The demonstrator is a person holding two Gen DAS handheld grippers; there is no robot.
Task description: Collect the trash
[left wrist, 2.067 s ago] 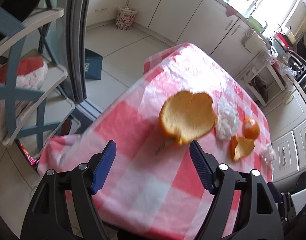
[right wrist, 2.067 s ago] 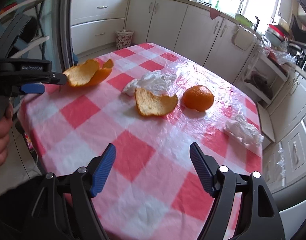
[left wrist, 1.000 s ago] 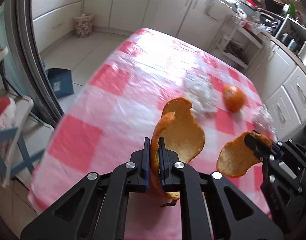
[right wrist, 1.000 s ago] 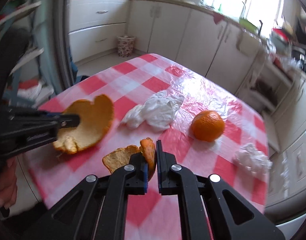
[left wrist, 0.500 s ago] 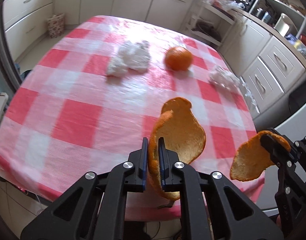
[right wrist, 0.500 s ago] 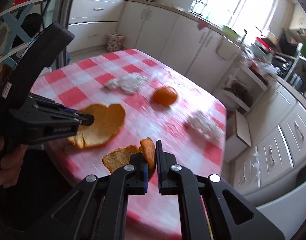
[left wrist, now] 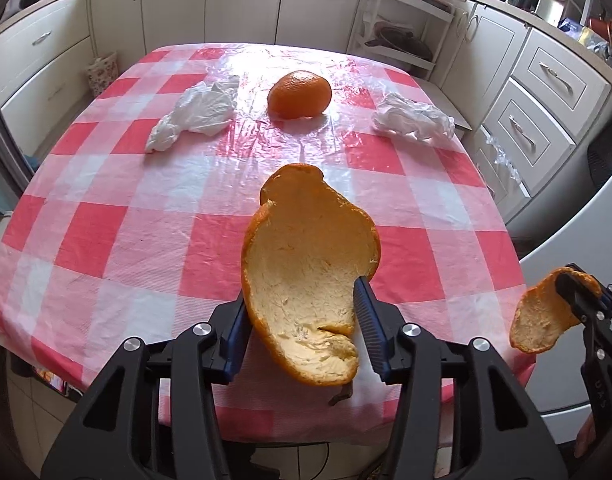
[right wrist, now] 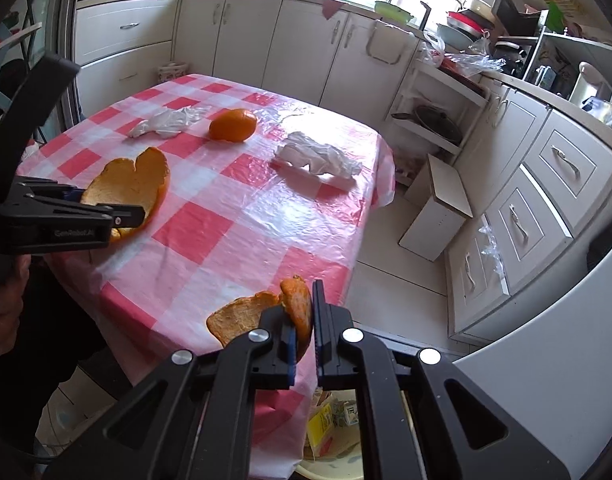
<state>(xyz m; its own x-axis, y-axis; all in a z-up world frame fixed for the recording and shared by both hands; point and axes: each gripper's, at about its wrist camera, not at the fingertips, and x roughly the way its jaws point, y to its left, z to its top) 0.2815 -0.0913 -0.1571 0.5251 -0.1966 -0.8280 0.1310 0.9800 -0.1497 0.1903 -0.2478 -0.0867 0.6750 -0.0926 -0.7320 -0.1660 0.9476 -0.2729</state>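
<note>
A big orange peel [left wrist: 309,280] hangs over the near edge of the checked table [left wrist: 106,240], between the fingers of my left gripper [left wrist: 302,316]. Its jaws are opening and the peel lies loose between the blue pads [left wrist: 367,320], pale inside turned up. In the right wrist view the same peel [right wrist: 130,188] sits at the left gripper's tip [right wrist: 122,214]. My right gripper [right wrist: 304,320] is shut on a smaller orange peel [right wrist: 246,316] past the table's corner, above a bin [right wrist: 329,470] holding scraps. The left wrist view shows this small peel [left wrist: 541,320] at lower right.
A whole orange [left wrist: 300,94] lies far on the table between two crumpled white tissues [left wrist: 194,114] [left wrist: 413,120]. A white box [right wrist: 437,208] stands on the floor by the drawers [right wrist: 545,184]. A hand [right wrist: 2,308] grips the left tool.
Both grippers have swung with their peels from over the table to its near edge. The left jaws have parted and the big peel has turned flat between them. The right stays clamped.
</note>
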